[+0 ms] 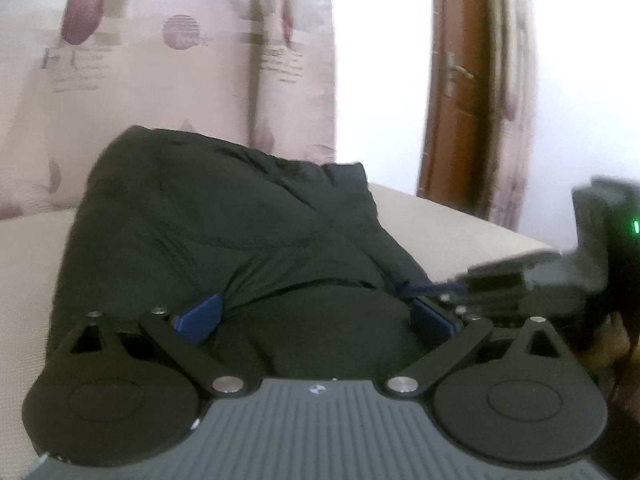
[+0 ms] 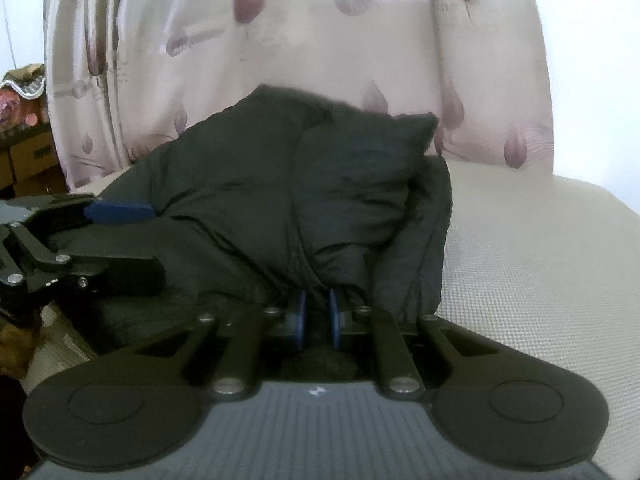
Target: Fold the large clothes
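A dark jacket (image 2: 304, 184) lay bunched on the cream bed (image 2: 520, 260), before the curtain (image 2: 280, 40); right gripper (image 2: 318, 316) pinched its near edge, left gripper (image 1: 316, 320) spread wide against it

A home room — floral curtains (image 2: 280, 60), a brown wooden door (image 1: 456, 92), a cream bed surface (image 2: 520, 260).

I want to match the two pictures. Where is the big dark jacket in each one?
Left wrist view: the jacket fills the middle, bunched on the pale cushion, between the wide-open pads of the left hand-held gripper.
Right wrist view: the jacket sits in the middle, pinched by the right hand-held gripper.
Shared landmark: the flowered curtain behind it.
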A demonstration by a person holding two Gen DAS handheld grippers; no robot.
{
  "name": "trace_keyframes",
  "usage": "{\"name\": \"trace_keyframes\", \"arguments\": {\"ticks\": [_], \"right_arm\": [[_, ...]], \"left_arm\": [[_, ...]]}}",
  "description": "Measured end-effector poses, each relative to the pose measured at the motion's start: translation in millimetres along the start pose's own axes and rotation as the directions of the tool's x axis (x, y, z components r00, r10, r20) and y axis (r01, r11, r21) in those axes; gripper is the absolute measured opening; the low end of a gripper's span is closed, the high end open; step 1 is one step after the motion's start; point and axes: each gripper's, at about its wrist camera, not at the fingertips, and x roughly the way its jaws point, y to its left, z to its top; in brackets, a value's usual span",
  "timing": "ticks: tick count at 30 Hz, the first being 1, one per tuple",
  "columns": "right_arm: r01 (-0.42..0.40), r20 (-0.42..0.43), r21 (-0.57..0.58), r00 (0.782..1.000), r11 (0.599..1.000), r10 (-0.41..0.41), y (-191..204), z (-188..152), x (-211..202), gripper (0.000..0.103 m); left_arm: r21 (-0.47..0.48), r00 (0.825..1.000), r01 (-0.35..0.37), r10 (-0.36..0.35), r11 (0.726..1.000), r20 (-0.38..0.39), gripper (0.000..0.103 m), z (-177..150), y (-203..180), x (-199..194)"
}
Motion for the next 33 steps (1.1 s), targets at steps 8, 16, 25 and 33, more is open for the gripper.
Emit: {"name": "trace_keyframes", "arguments": {"ticks": [8,16,25,33], "right_arm": [[0.02,0.011,0.036,1.0,0.999,-0.02,2,3,-5,0.012],[0.049,0.019,0.046,0.999,0.998,-0.05,8,2,-7,0.012],[0.066,0.037,0.047,0.997,0.997,-0.068,12,-2,-8,0.013],[0.071,0.044,0.047,0.996,0.996,-0.073,13,-4,-8,0.013]], "left_arm": [[-0.009,0.988,-0.149,0.149,0.989,-0.042,0.103,23,-18,-13],[0.004,0.965,-0.251,0.251,0.968,-0.073,0.103,31,-17,-22],[-0.031,0.944,-0.315,0.31,0.949,-0.112,0.103,25,-1,-27],[-0.011,0.936,-0.337,0.334,0.941,-0.114,0.103,20,-1,-24]]}}
